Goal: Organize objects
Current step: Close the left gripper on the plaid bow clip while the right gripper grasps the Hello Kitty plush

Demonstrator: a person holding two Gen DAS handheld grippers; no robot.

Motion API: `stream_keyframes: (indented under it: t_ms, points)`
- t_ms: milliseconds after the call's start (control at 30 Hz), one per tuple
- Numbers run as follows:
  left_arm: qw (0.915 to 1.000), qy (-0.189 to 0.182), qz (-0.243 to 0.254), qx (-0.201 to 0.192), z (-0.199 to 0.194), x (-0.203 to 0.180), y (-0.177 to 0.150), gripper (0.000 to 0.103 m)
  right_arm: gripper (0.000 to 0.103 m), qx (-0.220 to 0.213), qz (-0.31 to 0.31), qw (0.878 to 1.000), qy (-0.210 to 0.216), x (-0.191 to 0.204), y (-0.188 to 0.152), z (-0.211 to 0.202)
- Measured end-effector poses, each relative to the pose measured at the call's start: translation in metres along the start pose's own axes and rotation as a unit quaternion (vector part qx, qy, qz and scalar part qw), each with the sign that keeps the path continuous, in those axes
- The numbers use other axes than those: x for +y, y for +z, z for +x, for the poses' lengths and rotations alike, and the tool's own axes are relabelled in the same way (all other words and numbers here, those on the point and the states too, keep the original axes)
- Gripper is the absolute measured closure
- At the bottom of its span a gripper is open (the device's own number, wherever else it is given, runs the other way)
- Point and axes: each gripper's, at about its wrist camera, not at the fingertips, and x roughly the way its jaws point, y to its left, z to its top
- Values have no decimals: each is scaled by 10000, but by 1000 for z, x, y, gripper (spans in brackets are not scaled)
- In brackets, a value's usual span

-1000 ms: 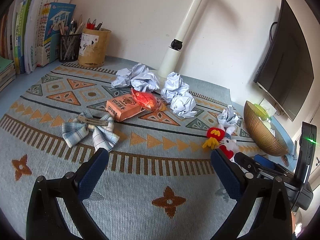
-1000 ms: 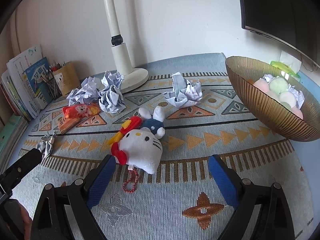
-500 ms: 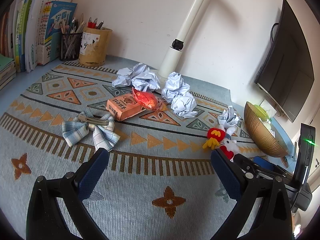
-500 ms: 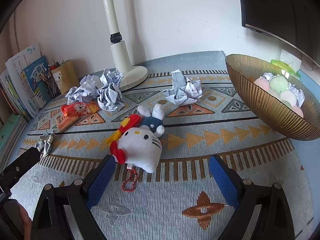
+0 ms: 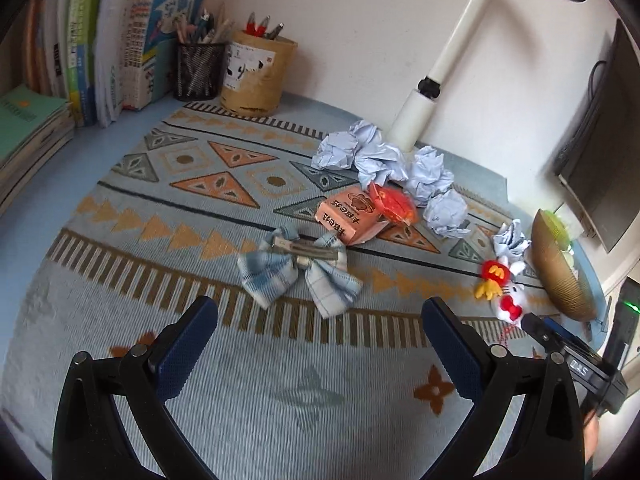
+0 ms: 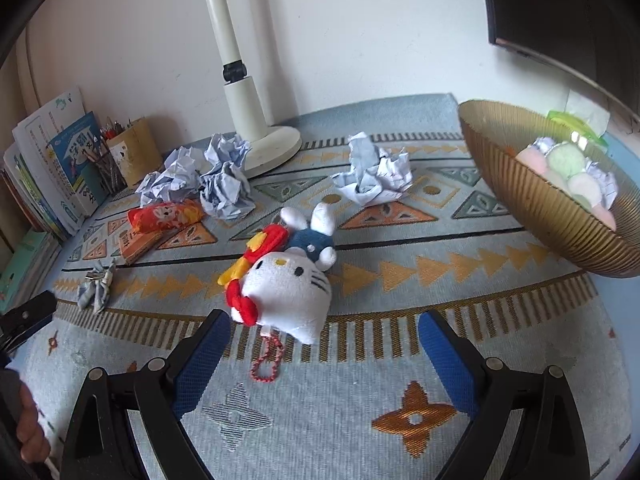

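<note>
Both my grippers gape wide and empty. My left gripper (image 5: 318, 334) faces the blue checked fabric bow clip (image 5: 298, 270) just ahead; my right gripper (image 6: 322, 354) faces the white plush cat (image 6: 286, 292). Approach stage, I judge: next, lower and close.

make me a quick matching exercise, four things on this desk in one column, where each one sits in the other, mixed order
Things:
1. plaid bow
2. plush cat toy
3. pompoms
4. pens

Places:
a. in the gold bowl
b. in the black mesh cup
c. on the mat ahead of the open left gripper
d. on the mat ahead of the open right gripper

Pairs: 1-c, 2-d, 3-a, 4-b
</note>
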Motion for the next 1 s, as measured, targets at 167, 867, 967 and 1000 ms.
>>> stream_keyframes:
  t_ms: [167, 867, 967, 1000]
  points:
    - [9977, 429, 348, 383, 51, -11, 23, 1, 8, 260, 603, 9963, 547, -5, 13, 5]
    - [9948, 27, 928, -429, 17, -53, 5, 71, 48, 4, 16, 9988, 491, 11, 19, 9]
    - [9934, -324, 997, -468, 7, -73, -4, 71, 48, -146, 31, 9988, 457, 5, 13, -9]
    - [9927, -392, 1056, -433, 7, -82, -7, 71, 48, -143, 57, 9989, 441, 1, 9, -14]
